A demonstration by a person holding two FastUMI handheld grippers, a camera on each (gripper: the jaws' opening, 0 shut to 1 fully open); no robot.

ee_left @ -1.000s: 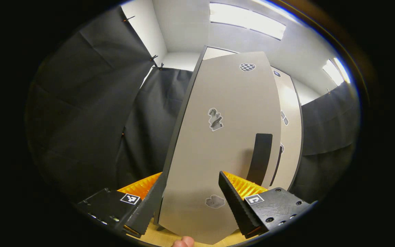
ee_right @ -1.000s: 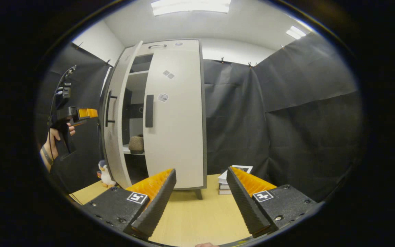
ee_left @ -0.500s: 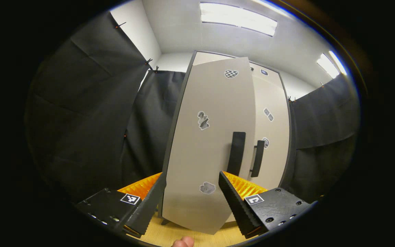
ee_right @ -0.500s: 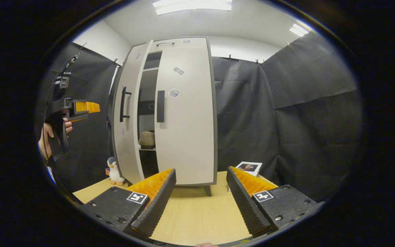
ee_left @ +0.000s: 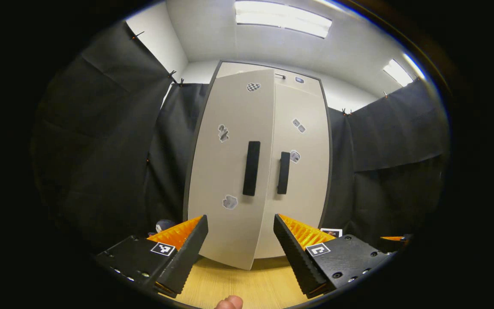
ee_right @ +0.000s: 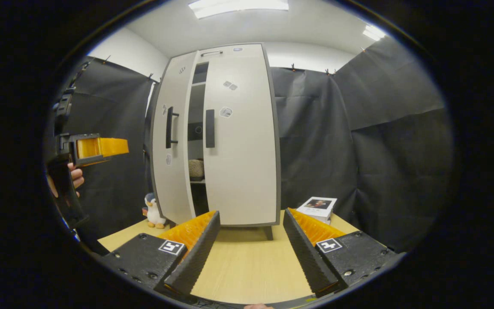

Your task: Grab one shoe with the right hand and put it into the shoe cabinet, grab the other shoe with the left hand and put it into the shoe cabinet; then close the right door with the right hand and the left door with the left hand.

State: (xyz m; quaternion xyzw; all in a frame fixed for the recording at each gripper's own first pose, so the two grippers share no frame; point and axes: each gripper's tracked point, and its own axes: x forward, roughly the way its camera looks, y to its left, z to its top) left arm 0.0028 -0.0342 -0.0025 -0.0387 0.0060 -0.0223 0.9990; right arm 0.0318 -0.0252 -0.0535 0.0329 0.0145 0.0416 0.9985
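Bright ceiling light panels [ee_left: 282,18] overhead flood the booth evenly and blow out to pure white glare. The pale cabinet [ee_right: 240,141] is well lit, with a soft shadow beneath it on the wooden floor [ee_right: 247,266]. Everything looks sharp, though straight edges bow strongly toward the rims.

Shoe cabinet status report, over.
Both tongs open, holding nothing: left, right. Right door closed; left door ajar, shoe visible inside. Nothing blocking the left door.
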